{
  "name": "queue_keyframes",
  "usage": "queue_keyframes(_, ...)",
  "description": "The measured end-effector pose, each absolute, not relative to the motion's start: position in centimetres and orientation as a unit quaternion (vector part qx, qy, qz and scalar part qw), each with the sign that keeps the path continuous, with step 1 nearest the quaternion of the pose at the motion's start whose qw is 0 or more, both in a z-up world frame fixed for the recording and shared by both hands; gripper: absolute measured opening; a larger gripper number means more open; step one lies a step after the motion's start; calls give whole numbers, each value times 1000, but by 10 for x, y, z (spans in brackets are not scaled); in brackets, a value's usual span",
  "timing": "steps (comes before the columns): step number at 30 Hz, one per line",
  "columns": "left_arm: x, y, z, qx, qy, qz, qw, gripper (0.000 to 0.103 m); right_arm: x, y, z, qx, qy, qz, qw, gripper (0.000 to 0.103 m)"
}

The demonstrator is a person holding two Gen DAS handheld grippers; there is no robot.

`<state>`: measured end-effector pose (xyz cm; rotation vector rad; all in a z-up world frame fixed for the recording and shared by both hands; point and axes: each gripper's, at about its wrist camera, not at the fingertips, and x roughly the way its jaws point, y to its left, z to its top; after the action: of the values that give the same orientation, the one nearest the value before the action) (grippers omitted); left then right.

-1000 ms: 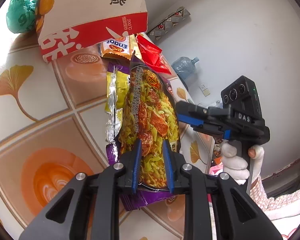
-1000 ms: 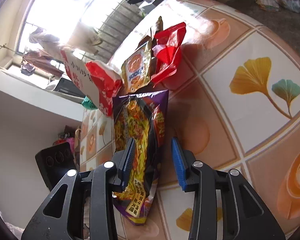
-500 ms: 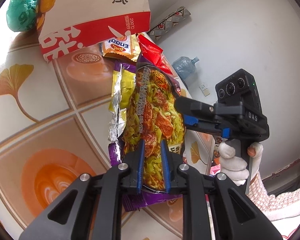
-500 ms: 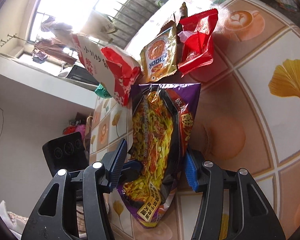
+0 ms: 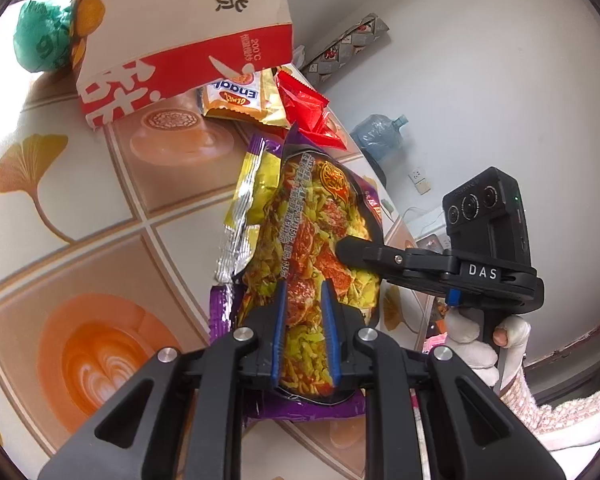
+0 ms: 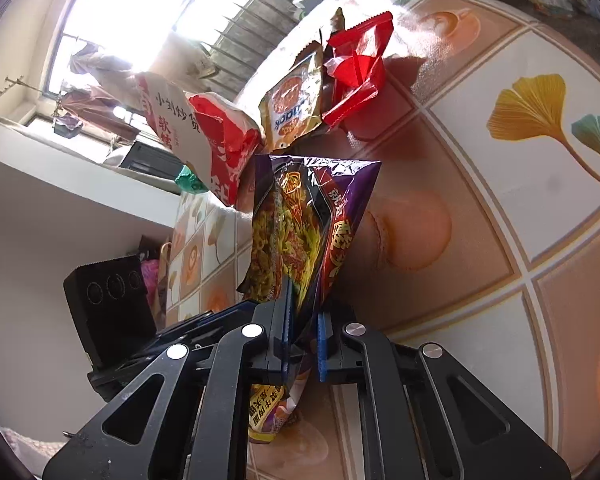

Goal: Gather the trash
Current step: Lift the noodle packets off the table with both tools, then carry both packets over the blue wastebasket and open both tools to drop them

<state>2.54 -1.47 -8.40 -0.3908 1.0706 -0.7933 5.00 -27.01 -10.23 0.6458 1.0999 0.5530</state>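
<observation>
Trash is spread on the tiled bench [image 5: 60, 200]; going left to right in the left wrist view: green crumpled wad [image 5: 40, 40] at far left, red-and-white paper bag [image 5: 180, 40] next to it, orange snack pack [image 5: 236, 98] poking out from under the bag's edge, red wrapper [image 5: 304, 108] just beside that. Purple noodle bag [image 5: 312, 248] sits nearer the cameras, lifted and buckled lengthwise, a yellow-and-silver flap [image 5: 252, 196] hanging off its left side. Left tool [image 5: 305, 328] is clamped on the bag's near end, blue pads pressing the film from both sides. Right tool [image 5: 348, 246] comes in from the right, held by a gloved hand [image 5: 476, 340], tip on the bag's right edge. Right wrist view: right tool's jaws have just been closing and are now pinched on the noodle bag's lower edge, film creased between the pads, bag standing up away from the bench. Left tool's black camera housing [image 6: 108, 312] shows at left of that view.
</observation>
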Motion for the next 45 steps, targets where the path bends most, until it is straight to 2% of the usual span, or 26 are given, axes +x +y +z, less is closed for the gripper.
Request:
queue_keyframes(5, 32, -29, -52, -143, 456, -368, 798, 17, 30, -299, -82, 275, 476, 243, 799, 7)
queue_keyframes(7, 37, -42, -38, -110, 432, -365, 817, 20, 25, -318, -78, 278, 464, 222, 811, 7)
queue_keyframes(12, 50, -89, -20, 1, 382, -334, 862, 42, 22, -365, -76, 309, 434, 161, 830, 7)
queue_keyframes(17, 50, -147, -33, 198, 322, -292, 878, 43, 31, -386, -79, 332, 420, 131, 834, 7)
queue_keyframes(23, 72, -184, -71, 326, 312, -244, 858, 43, 38, -404, -83, 353, 412, 127, 830, 8)
queue_keyframes(25, 77, -189, -79, 347, 309, -234, 854, 33, 39, -408, -85, 357, 410, 129, 830, 8)
queue_keyframes(27, 81, -192, -82, 358, 309, -232, 850, 16, 38, -413, -85, 362, 407, 131, 828, 8)
queue_keyframes(30, 85, -195, -83, 365, 311, -228, 848, 6, 38, -420, -86, 373, 401, 135, 826, 8)
queue_keyframes(37, 78, -203, -36, 334, 286, -243, 865, 4, 31, -447, -75, 398, 353, 148, 834, 7)
queue_keyframes(45, 99, -260, 45, 161, 309, -408, 844, 3, -9, -530, -53, 410, 261, 7, 874, 7)
